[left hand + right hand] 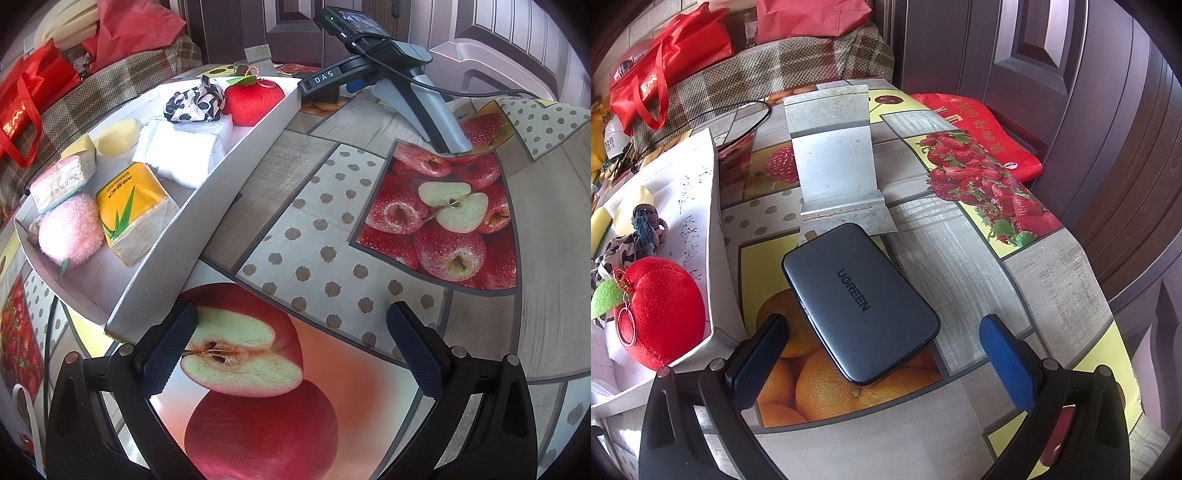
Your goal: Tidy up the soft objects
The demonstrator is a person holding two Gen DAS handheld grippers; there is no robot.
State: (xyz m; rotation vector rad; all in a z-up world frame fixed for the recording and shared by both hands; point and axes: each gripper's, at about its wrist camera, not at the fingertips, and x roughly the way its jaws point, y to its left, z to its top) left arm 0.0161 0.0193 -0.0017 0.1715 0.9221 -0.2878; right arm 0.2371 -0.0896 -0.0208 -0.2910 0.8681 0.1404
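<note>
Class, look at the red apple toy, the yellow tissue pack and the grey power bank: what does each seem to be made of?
Red apple toy: plush fabric, judging by its fuzzy matte nap.
Yellow tissue pack: likely thin plastic film, glossy and creased.
Grey power bank: probably hard plastic, smooth and matte with a faint sheen.

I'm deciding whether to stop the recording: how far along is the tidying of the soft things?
It looks nearly or fully done. The white box already holds the red plush apple, pink puff, yellow tissue pack, sponges and cloths. Nothing is in hand: the left gripper and right gripper are open and empty. No soft item shows loose on the table; only the power bank.
</note>
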